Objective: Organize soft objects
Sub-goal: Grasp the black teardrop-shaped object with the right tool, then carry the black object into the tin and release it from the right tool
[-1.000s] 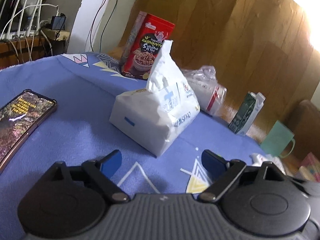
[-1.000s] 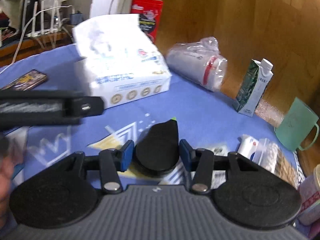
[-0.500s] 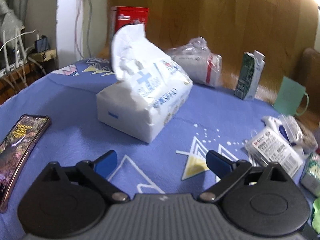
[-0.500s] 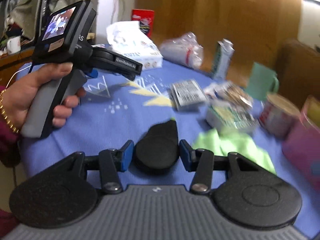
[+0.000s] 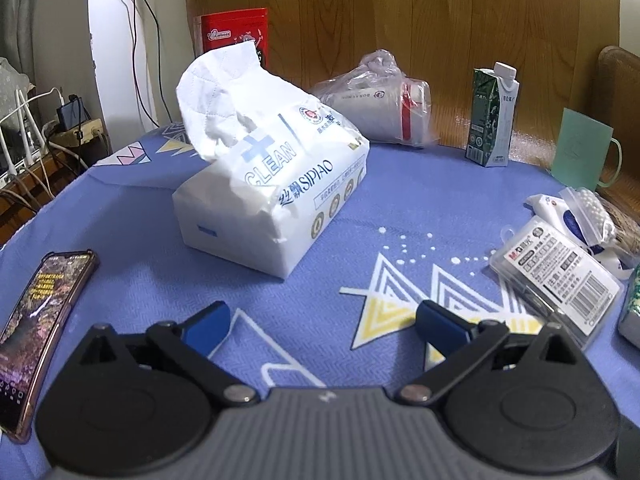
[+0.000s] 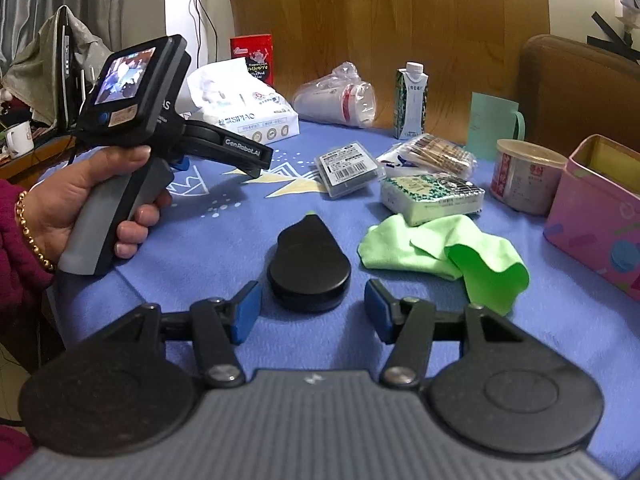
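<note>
A white tissue pack (image 5: 272,196) with one sheet sticking up lies on the blue tablecloth (image 5: 360,208). My left gripper (image 5: 322,326) stands wide open short of it, with nothing between its fingers. In the right wrist view a flat black teardrop-shaped object (image 6: 308,264) rests on the cloth between the tips of my right gripper (image 6: 313,312). Its jaws are opening, and a gap shows on each side of the object. A crumpled green cloth (image 6: 440,252) lies just right of it, beside a small green-patterned tissue packet (image 6: 432,196).
A phone (image 5: 40,320) lies at the left edge. A red box (image 5: 236,36), bagged cups (image 5: 380,100), a carton (image 5: 494,116) and a green mug (image 5: 584,156) line the back. A barcode box (image 6: 348,168), a swab bag (image 6: 436,152), a tub (image 6: 524,176) and a pink tin (image 6: 596,208) crowd the right. A hand (image 6: 92,208) holds the left gripper's handle.
My left gripper rolled level and its jaws widened. My right gripper swung away from the tissue pack with the black object, then its pads came off the object's sides.
</note>
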